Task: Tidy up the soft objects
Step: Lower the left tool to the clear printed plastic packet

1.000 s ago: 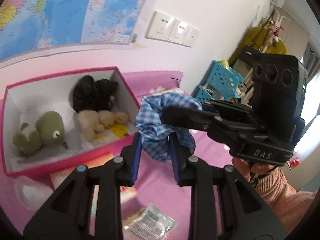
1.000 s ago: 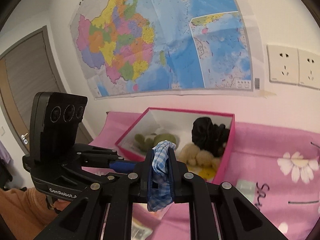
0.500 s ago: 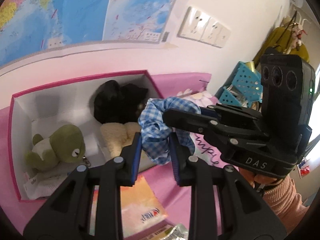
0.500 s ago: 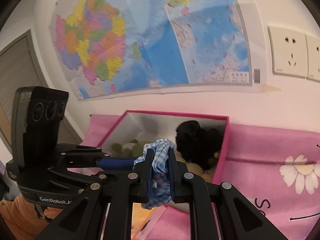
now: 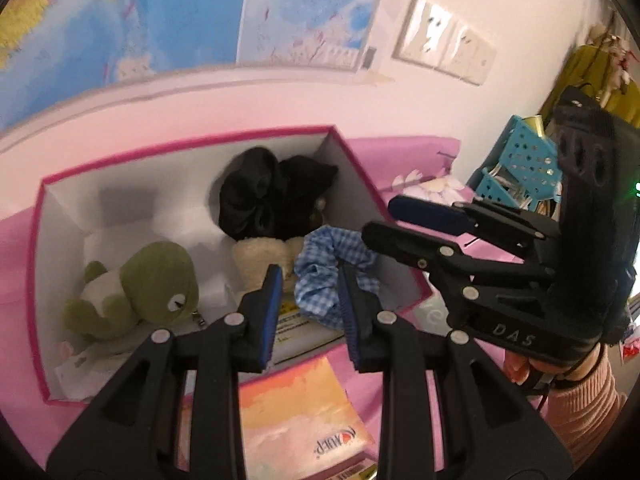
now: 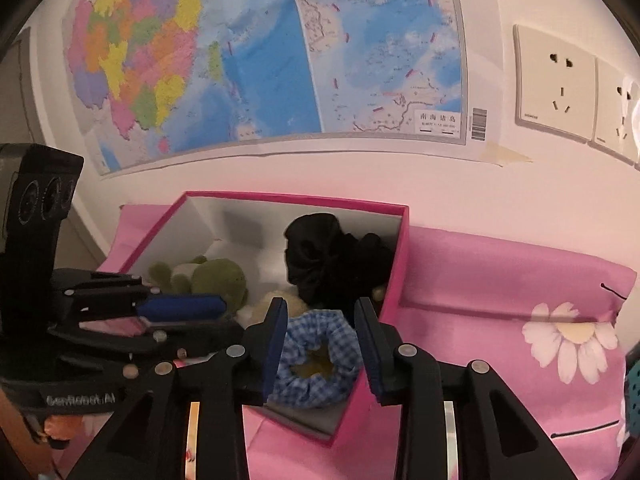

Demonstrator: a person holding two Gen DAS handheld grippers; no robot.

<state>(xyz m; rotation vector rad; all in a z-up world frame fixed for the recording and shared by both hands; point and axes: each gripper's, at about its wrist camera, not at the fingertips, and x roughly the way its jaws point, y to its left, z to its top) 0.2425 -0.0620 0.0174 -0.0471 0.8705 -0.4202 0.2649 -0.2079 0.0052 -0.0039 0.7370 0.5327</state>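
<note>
Four soft items now sit inside the pink box (image 5: 36,264): a green plush frog (image 5: 140,288) at lower left of the left wrist view, a cream plush (image 5: 260,256) in the middle, a black scrunchie (image 5: 272,196) against the back wall, and a blue gingham scrunchie (image 6: 316,360) at the box's near right corner.

Left gripper (image 5: 308,308): jaws spread, nothing between the pads; the gingham scrunchie lies beyond and between them, seemingly apart from both, though its edge runs close to the right pad.
Right gripper (image 6: 320,344): jaws likewise spread, framing the scrunchie from above; no contact visible.

Judgement: the placing step for the gingham scrunchie looks complete. Whether further soft items wait outside the box cannot be told; only a flat orange-pink packet (image 5: 296,408) shows on the pink flowered cloth (image 6: 500,300) at lower centre of the left view, and it looks like paper or foil, not soft goods.

Materials:
- Box: rigid card, pink outside, white matte liner, straight walls.
- Gingham scrunchie: thin woven cotton-like cloth, gathered into a ruffled ring with an open centre.
- Black scrunchie: glossier, satin-like, deep folds.
- Frog: short-pile fleece, rounded body, embroidered eye.
- Cream plush: curly, fleecy pile; shape partly hidden.
- Gripper pads: blue, ribbed, rubbery.
</note>
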